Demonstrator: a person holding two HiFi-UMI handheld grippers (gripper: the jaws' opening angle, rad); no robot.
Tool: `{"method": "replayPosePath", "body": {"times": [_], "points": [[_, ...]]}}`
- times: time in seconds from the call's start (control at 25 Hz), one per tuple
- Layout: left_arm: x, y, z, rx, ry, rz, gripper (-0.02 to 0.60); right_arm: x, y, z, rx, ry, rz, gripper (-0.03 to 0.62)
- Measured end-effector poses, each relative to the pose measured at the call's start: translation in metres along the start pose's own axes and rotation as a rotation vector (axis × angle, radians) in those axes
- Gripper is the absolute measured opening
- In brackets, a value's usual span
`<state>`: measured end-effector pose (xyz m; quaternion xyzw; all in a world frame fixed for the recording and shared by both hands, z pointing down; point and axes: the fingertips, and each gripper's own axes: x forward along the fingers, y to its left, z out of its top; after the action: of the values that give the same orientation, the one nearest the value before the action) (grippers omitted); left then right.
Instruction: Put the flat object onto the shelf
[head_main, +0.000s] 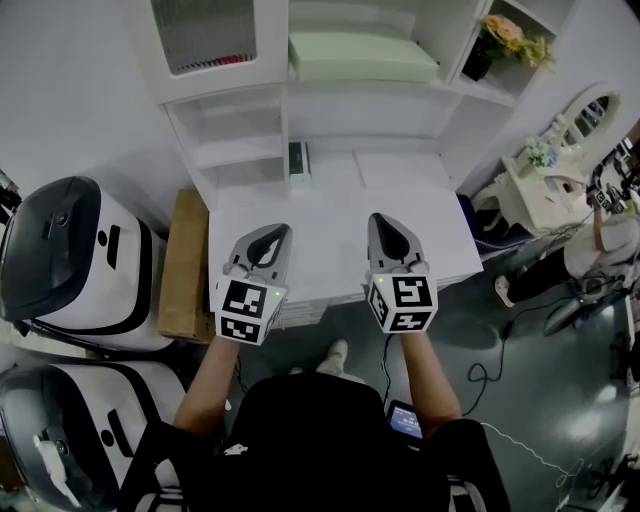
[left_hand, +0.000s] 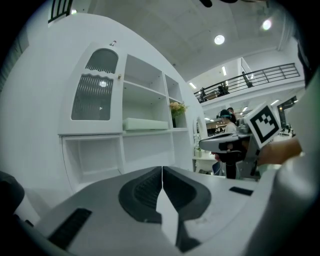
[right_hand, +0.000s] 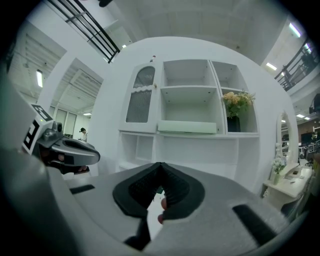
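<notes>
A pale green flat box (head_main: 362, 57) lies on the middle shelf of the white shelf unit (head_main: 240, 95); it also shows in the left gripper view (left_hand: 145, 123) and the right gripper view (right_hand: 187, 127). A small dark green object (head_main: 298, 160) stands at the back of the white table (head_main: 330, 215). Both grippers hover side by side over the table's front half. My left gripper (head_main: 277, 233) is shut, its jaws meeting with nothing between them (left_hand: 162, 170). My right gripper (head_main: 383, 222) is shut and empty too (right_hand: 160, 167).
A dark vase of flowers (head_main: 500, 40) sits in the shelf's right bay. A cardboard box (head_main: 185, 265) and two white-and-black machines (head_main: 70, 260) stand left of the table. A small white dressing table with mirror (head_main: 560, 170) and floor cables (head_main: 500, 350) are on the right.
</notes>
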<state>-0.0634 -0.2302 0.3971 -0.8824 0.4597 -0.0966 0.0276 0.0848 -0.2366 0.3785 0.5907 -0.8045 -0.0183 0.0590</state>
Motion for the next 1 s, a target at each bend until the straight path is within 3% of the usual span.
{"method": "replayPosePath", "body": {"times": [1.0], "points": [[-0.002,0.004,-0.002,-0.016,-0.011,-0.008,0.006,-0.002,0.004,-0.013,0.017,0.027,-0.014,0.000]]}}
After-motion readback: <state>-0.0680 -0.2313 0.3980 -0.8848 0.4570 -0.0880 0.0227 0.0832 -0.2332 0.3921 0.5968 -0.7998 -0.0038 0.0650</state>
